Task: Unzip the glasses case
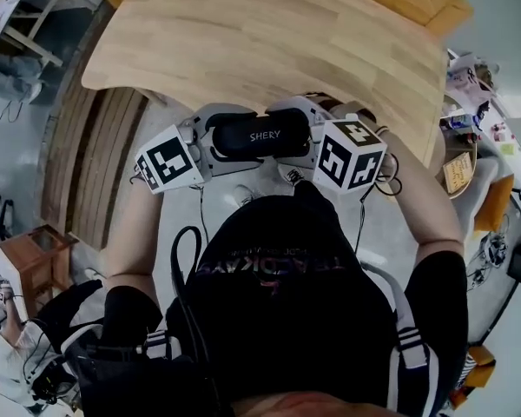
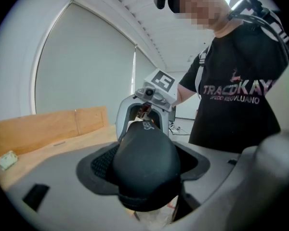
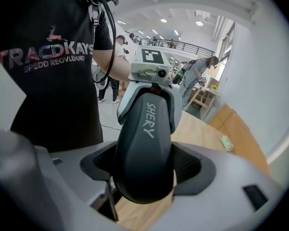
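1. The left gripper [image 2: 144,166] is clamping one end of the glasses case [image 1: 262,135], with its jaws pressing on the sides of the case.
2. The right gripper [image 3: 144,166] is standing wide open around the opposite end. The case is sitting between its pads, and a sliver of wood is showing between the case and one pad.
3. The two grippers are facing each other, with the case lying roughly level between them like a bridge.
4. The case is black and rounded, showing the word SHERY in pale letters on its upper face.
5. The case is hanging in the air just in front of the person's black shirt [image 1: 278,294]. It is close to the near edge of a pale wooden desk [image 1: 269,33] and appears to be clear of the desktop.
6. The person's bare forearms are reaching forward on either side, one behind each gripper.
7. A small pale object [image 3: 225,142] is lying on the desk, well apart from the case.
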